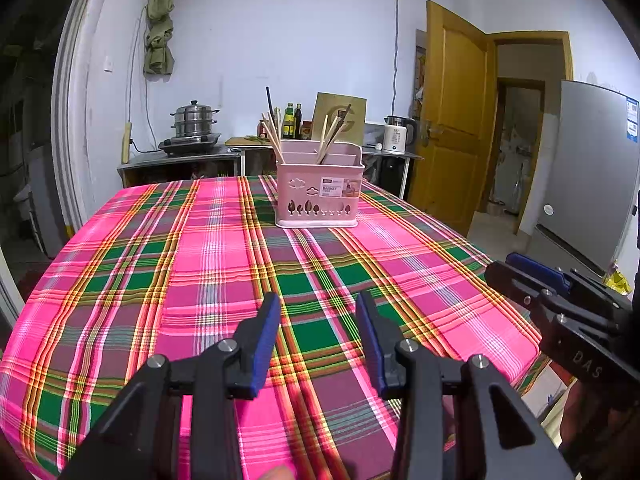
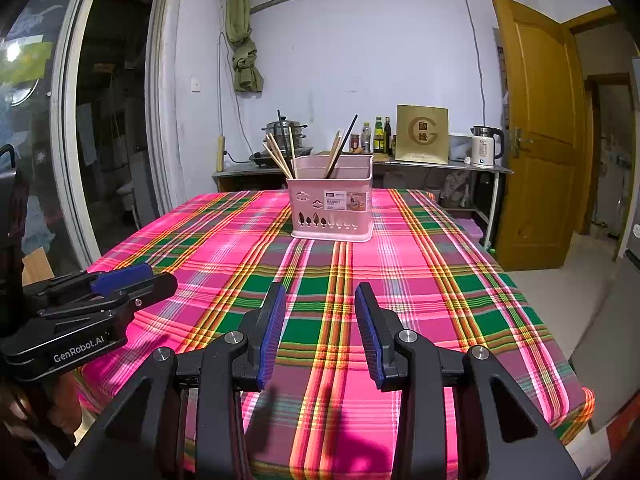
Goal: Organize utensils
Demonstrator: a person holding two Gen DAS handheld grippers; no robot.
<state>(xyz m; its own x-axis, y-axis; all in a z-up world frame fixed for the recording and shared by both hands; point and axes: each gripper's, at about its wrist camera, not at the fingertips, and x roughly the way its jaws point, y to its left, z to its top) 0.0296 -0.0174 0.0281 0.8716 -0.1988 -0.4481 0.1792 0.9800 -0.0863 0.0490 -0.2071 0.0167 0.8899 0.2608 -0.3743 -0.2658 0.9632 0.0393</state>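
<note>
A pink plastic utensil basket [image 1: 319, 192] [image 2: 331, 210] stands near the far end of the table, on a pink and green plaid cloth [image 1: 224, 280] [image 2: 400, 280]. Several wooden and dark chopsticks [image 1: 274, 132] [image 2: 280, 156] stick up from its left compartment, and more chopsticks [image 1: 334, 132] [image 2: 340, 146] lean in the middle one. My left gripper [image 1: 318, 304] hovers over the near part of the cloth, open and holding nothing. My right gripper [image 2: 320, 294] does the same; in the left wrist view the right gripper [image 1: 508, 266] shows side-on at the right edge. No loose utensils lie on the cloth.
Behind the table runs a metal counter [image 1: 180, 160] with a steamer pot [image 1: 194, 120], bottles [image 2: 382, 136], a tan box [image 2: 422, 132] and a white kettle [image 2: 484, 148]. A wooden door [image 2: 536, 128] stands open at the right, a grey fridge [image 1: 592, 172] beyond it.
</note>
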